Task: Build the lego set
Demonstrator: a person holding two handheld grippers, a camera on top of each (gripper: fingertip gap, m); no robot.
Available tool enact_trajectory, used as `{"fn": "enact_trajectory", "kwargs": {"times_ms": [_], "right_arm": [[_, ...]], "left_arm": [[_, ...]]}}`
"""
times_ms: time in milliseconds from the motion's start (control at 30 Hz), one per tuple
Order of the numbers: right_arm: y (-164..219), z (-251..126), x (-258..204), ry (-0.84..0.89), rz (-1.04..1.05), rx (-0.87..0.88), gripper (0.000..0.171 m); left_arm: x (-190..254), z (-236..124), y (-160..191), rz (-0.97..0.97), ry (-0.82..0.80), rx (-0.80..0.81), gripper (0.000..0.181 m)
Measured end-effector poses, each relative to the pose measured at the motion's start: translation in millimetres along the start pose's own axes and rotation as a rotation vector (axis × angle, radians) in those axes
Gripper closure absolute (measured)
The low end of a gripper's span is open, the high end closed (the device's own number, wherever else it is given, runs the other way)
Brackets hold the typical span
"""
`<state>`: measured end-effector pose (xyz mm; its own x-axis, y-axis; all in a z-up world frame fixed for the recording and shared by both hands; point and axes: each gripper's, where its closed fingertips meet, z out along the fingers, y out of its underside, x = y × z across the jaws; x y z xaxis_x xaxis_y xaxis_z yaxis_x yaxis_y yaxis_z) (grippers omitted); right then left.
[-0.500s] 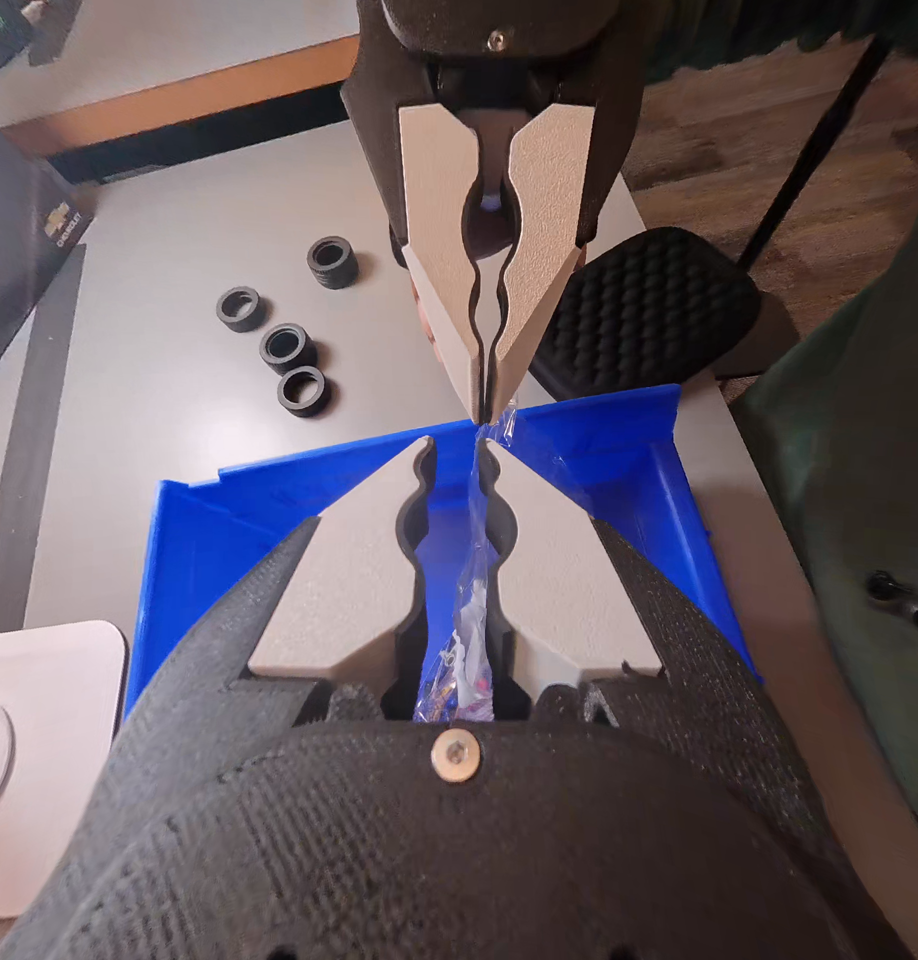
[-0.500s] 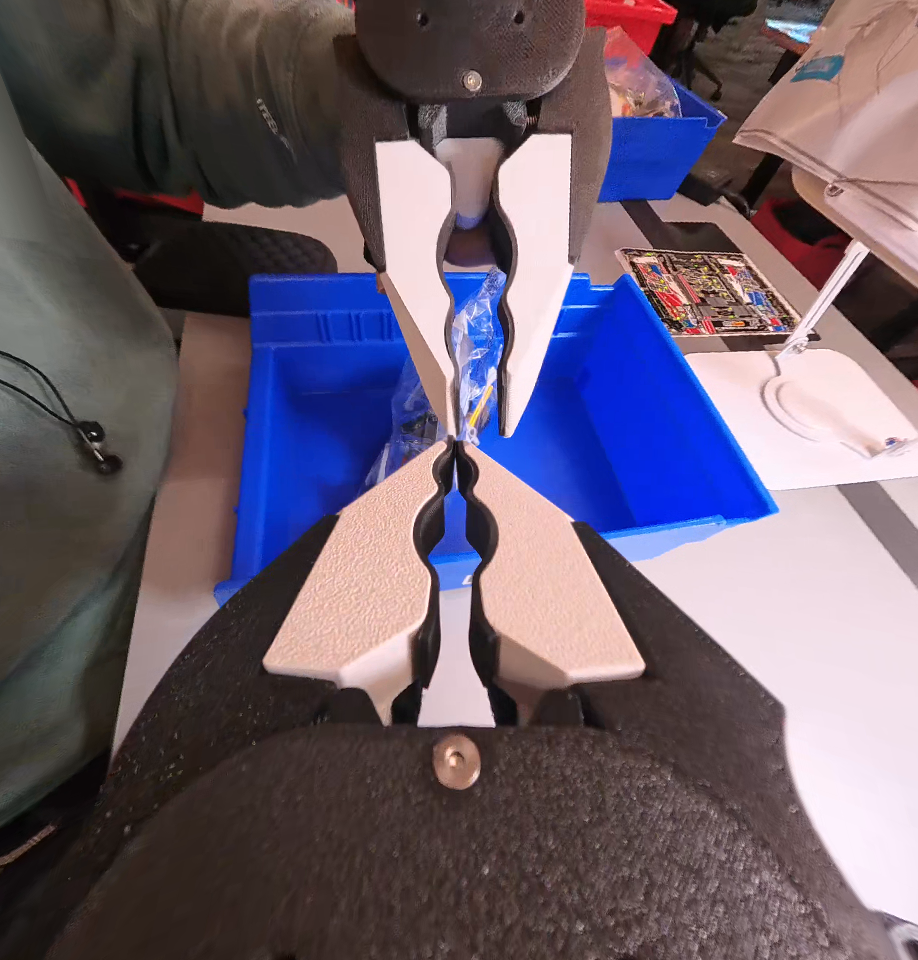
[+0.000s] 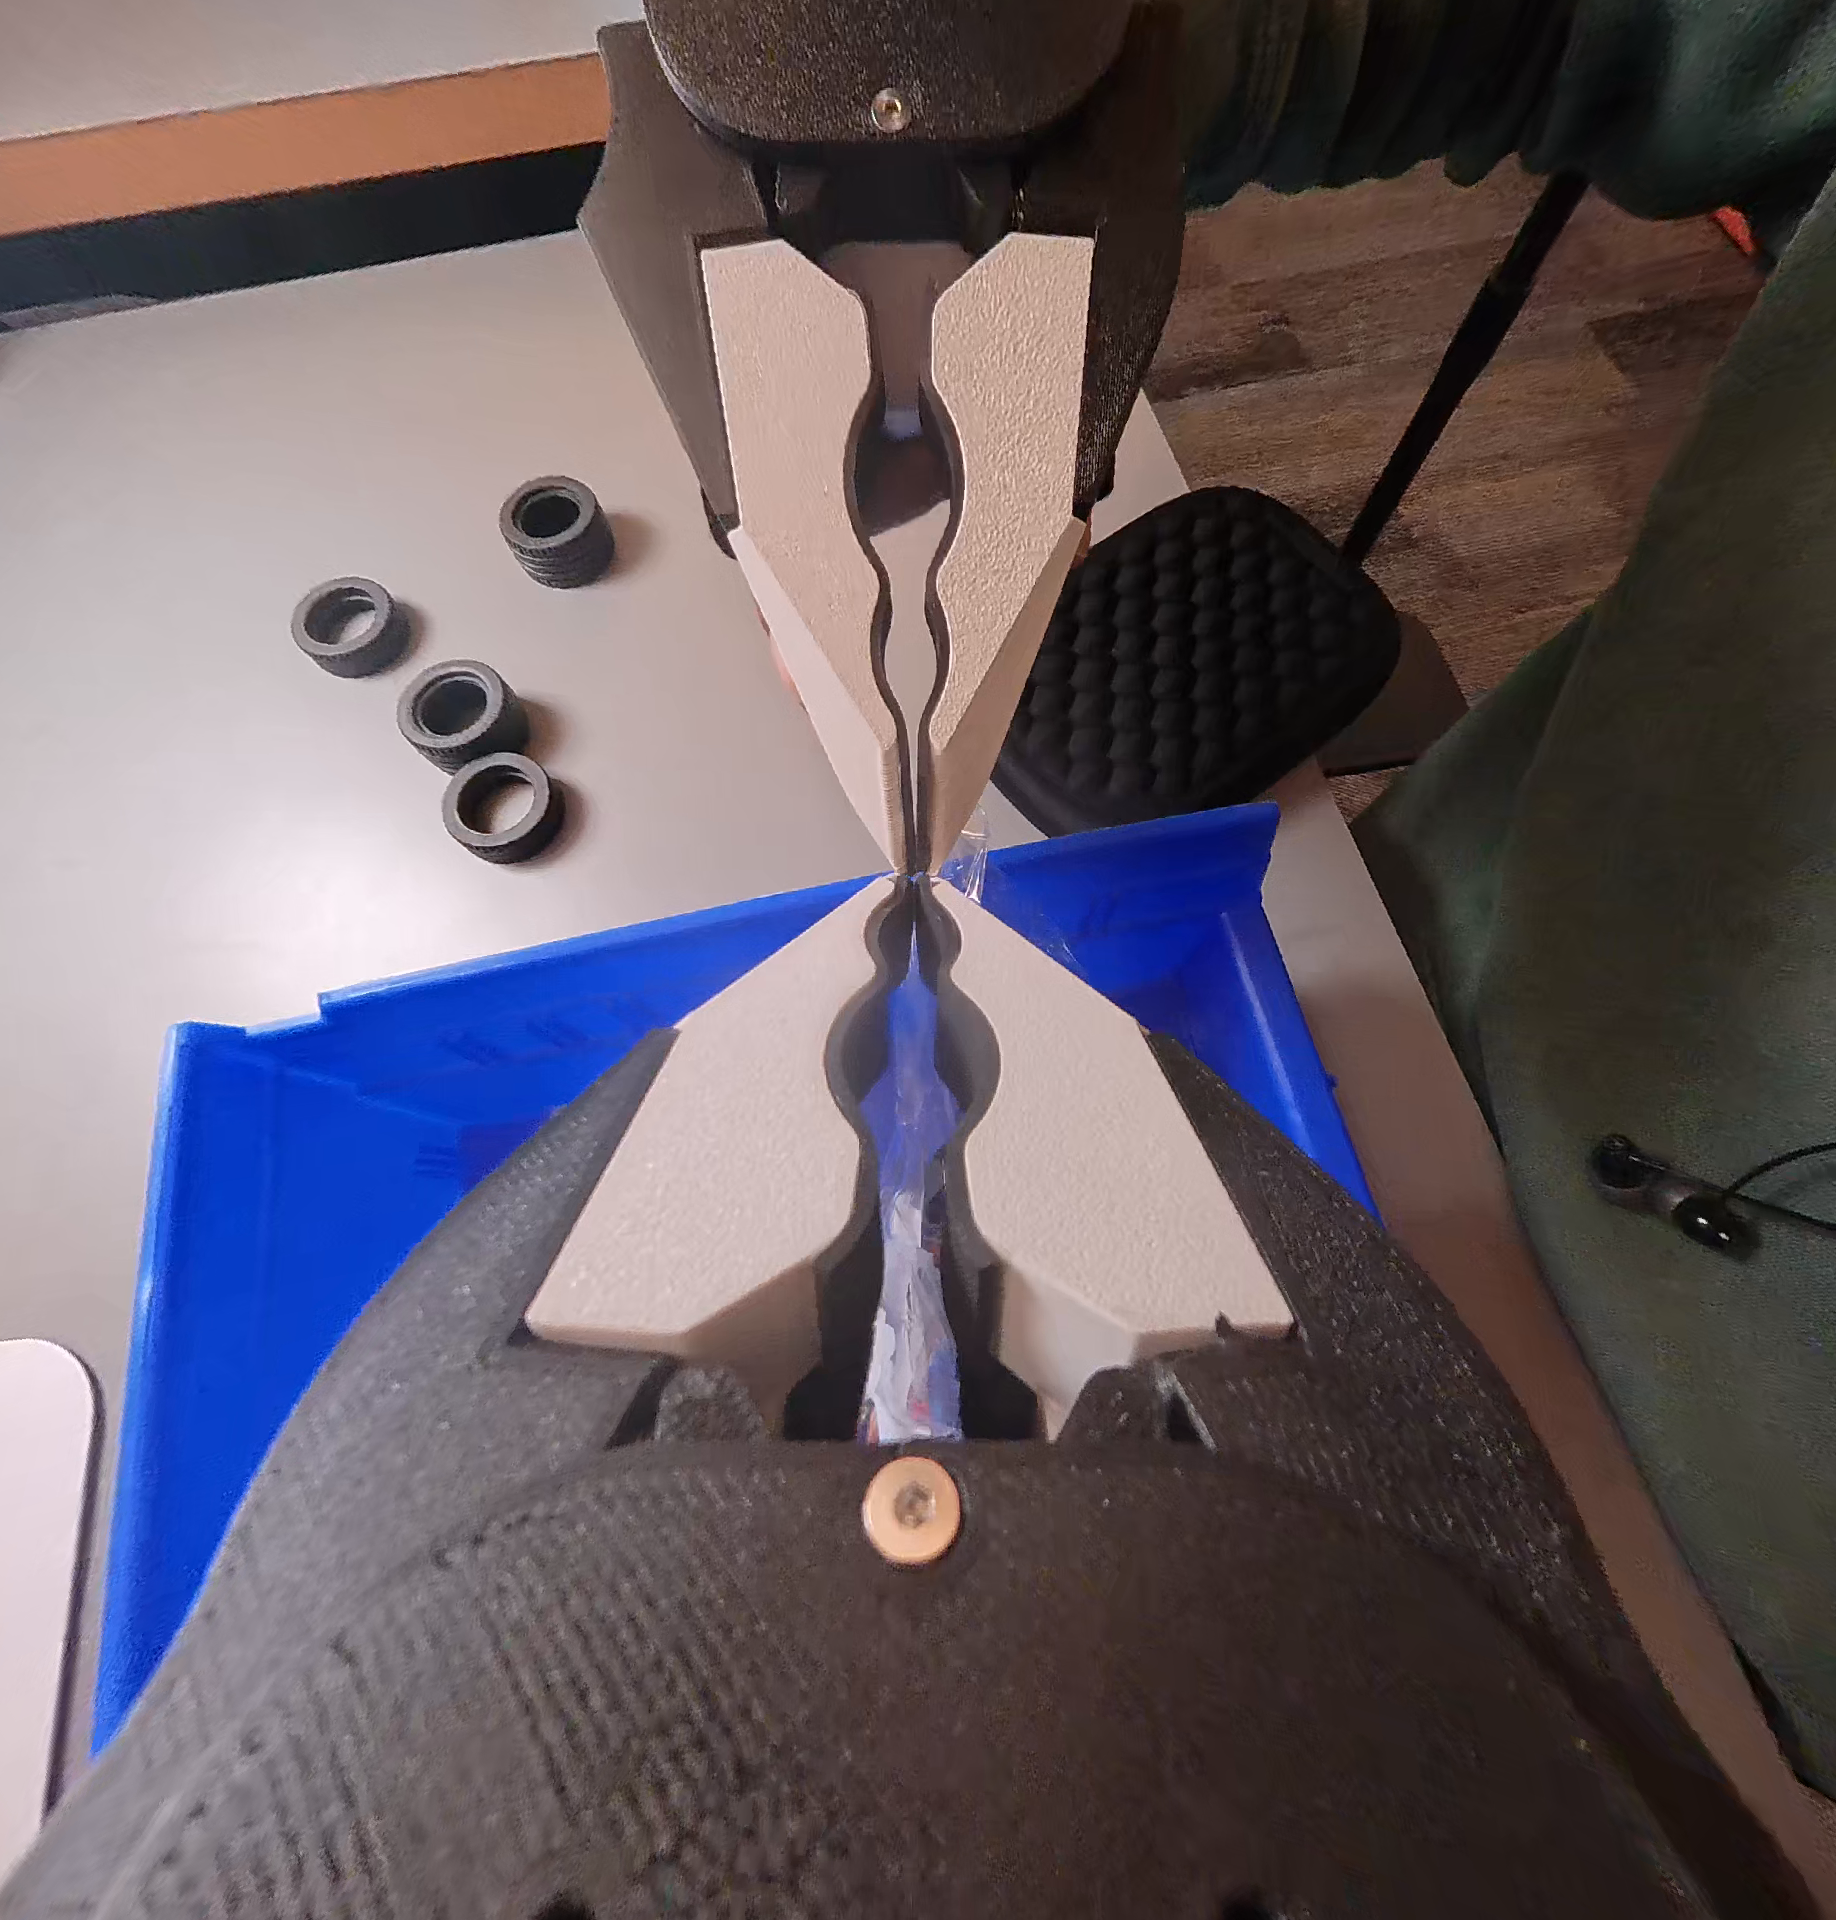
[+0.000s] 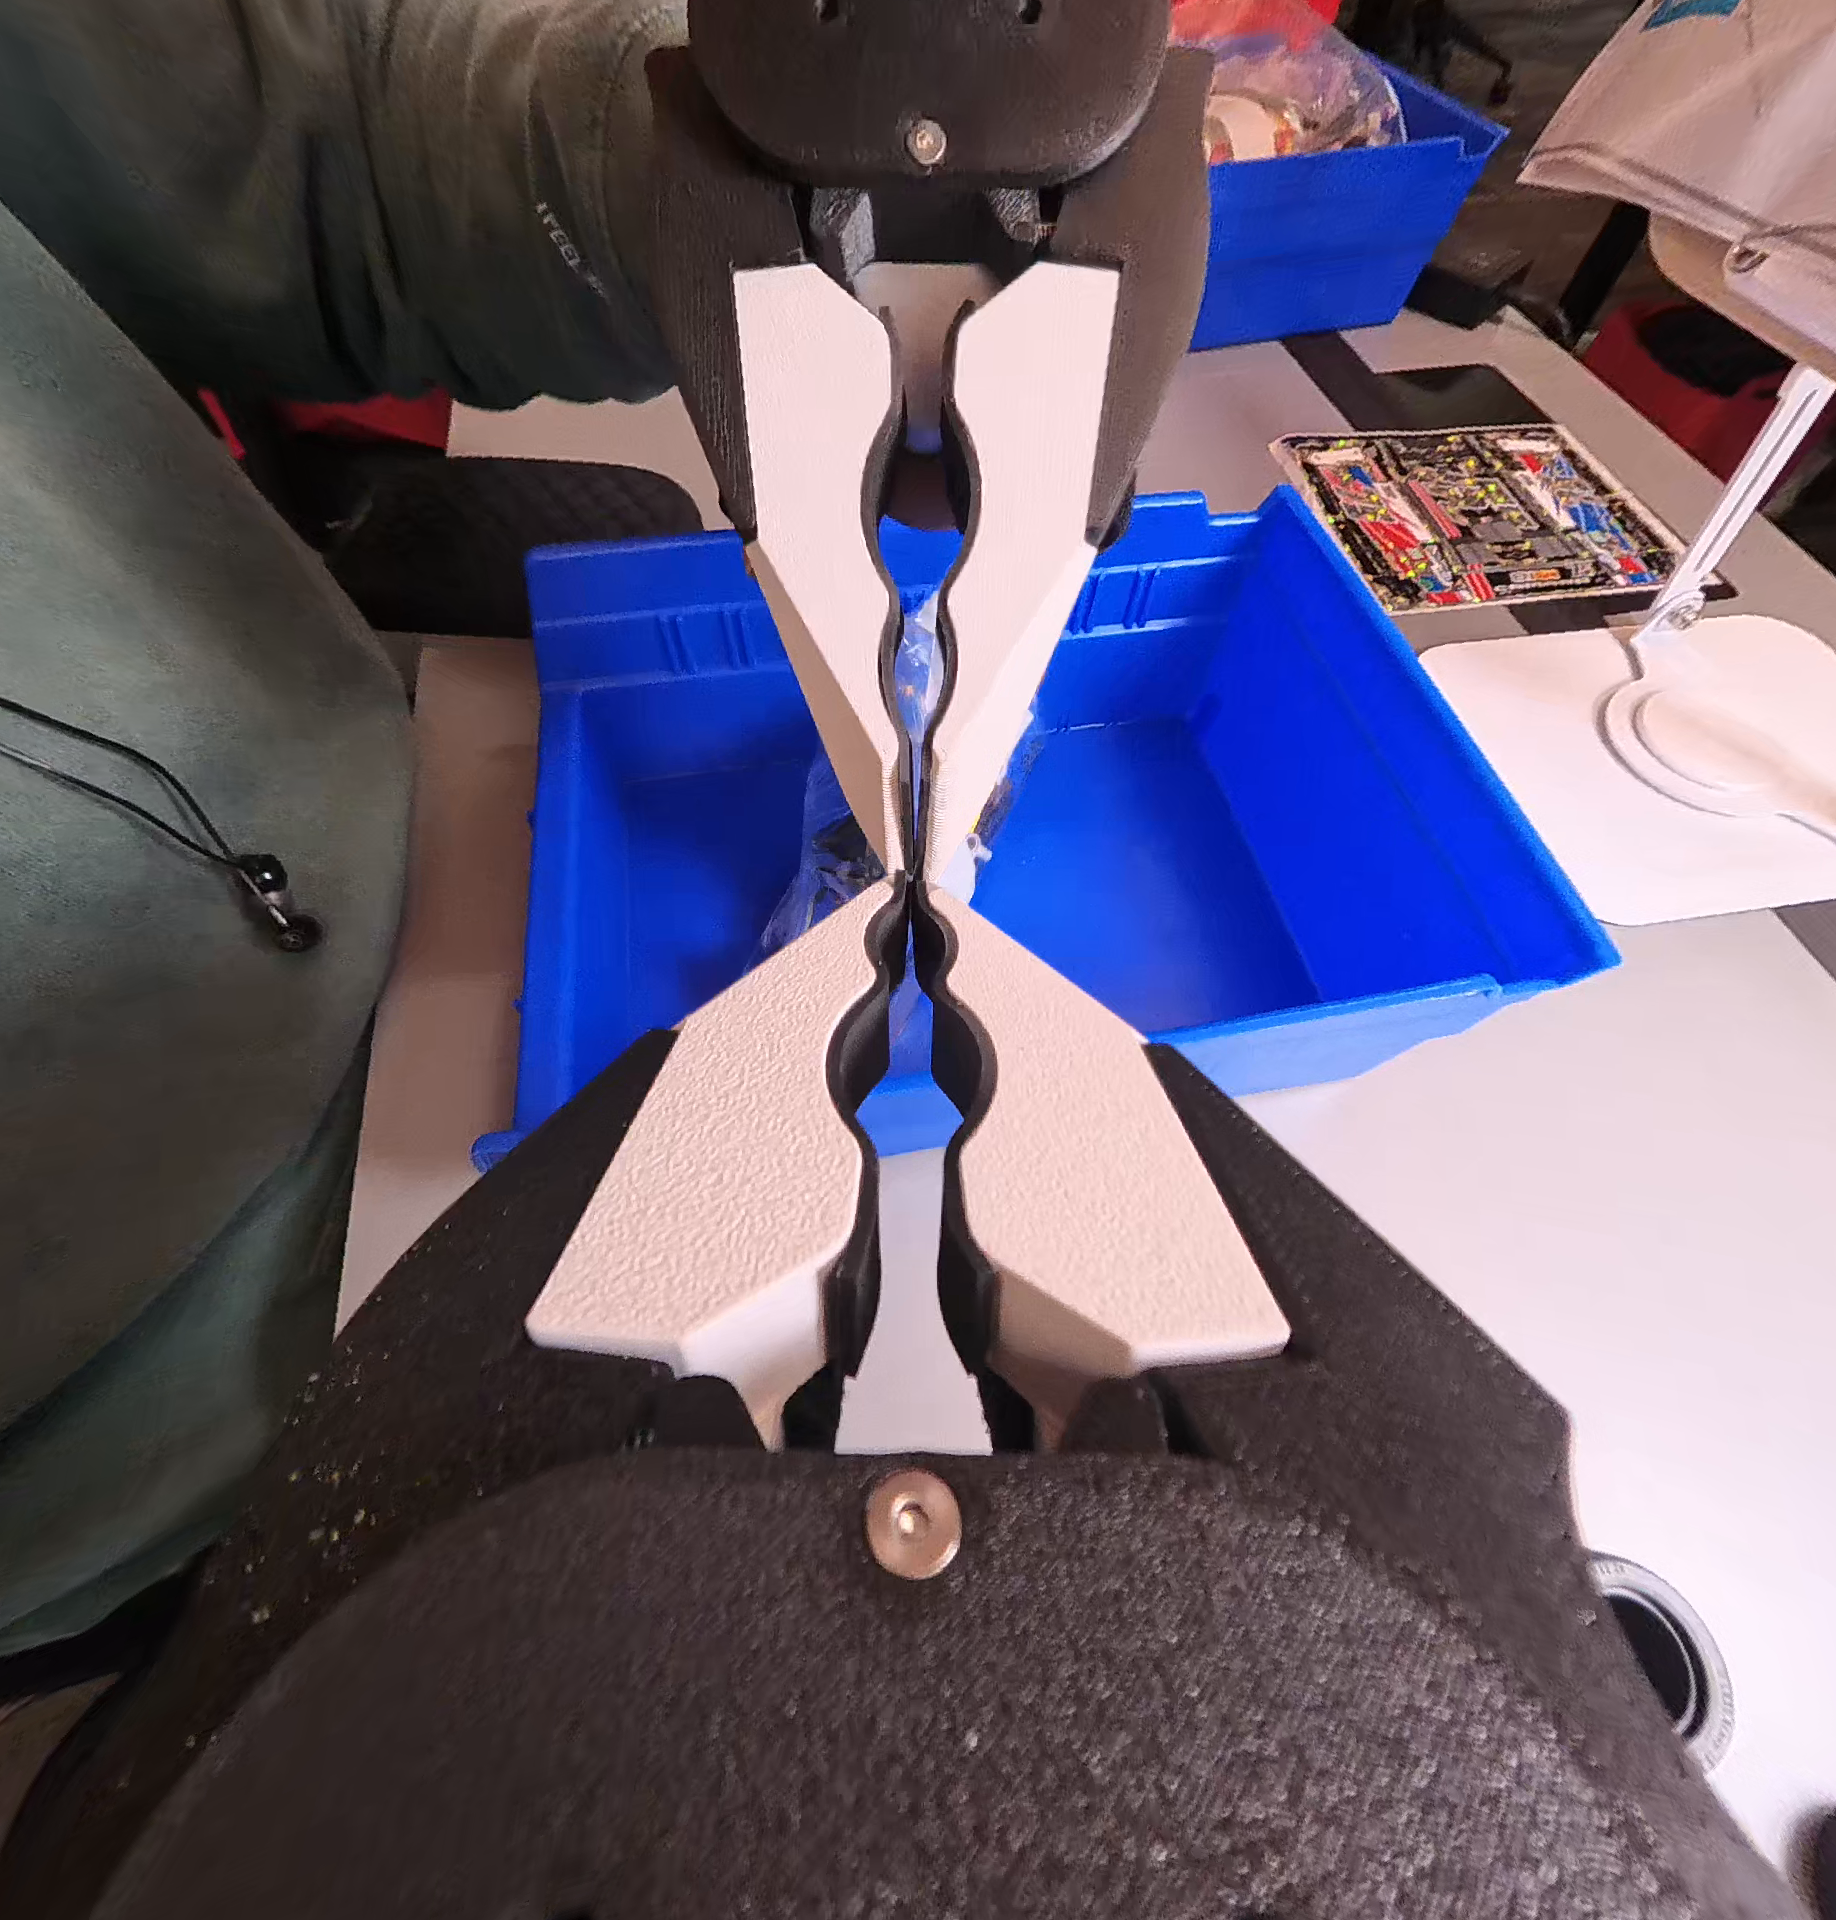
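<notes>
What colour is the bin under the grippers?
Solid blue bin; clearest in the right wrist view.

grey table (image 3: 218,935); black textured chair seat (image 3: 1194,665) past its far edge. white stand base (image 4: 1662,769) on table, right of centre. second blue bin (image 4: 1319,239) behind. earbud cord (image 4: 259,883) on green garment.

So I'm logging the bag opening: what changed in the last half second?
The left gripper closed from partly open onto the clear bag. The right gripper stayed shut on the bag's top edge, tip to tip with the left. Blue bin and tyres didn't move.
</notes>
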<state>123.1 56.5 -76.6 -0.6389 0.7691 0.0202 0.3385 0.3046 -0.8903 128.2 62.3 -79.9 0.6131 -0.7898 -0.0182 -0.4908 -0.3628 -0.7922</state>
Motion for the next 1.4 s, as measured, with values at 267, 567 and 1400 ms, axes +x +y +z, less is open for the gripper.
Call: {"fn": "enact_trajectory", "kwargs": {"times_ms": [267,567,1400], "right_arm": [[-6.8,1.4,2.4,0.313,-0.631,-0.141,0.171],[32.3,30.5,-48.1,0.335,-1.402,-0.351,0.171],[-16.3,-11.1,0.5,0.291,-0.512,-0.063,0.171]], "left_arm": [[-1.1,-6.6,-3.1,-0.384,0.25,-0.007,0.181],[-48.9,-24.2,11.3,-0.644,0.211,0.078,0.181],[-7.8,1.1,47.4,0.026,0.192,-0.402,0.114]]}}
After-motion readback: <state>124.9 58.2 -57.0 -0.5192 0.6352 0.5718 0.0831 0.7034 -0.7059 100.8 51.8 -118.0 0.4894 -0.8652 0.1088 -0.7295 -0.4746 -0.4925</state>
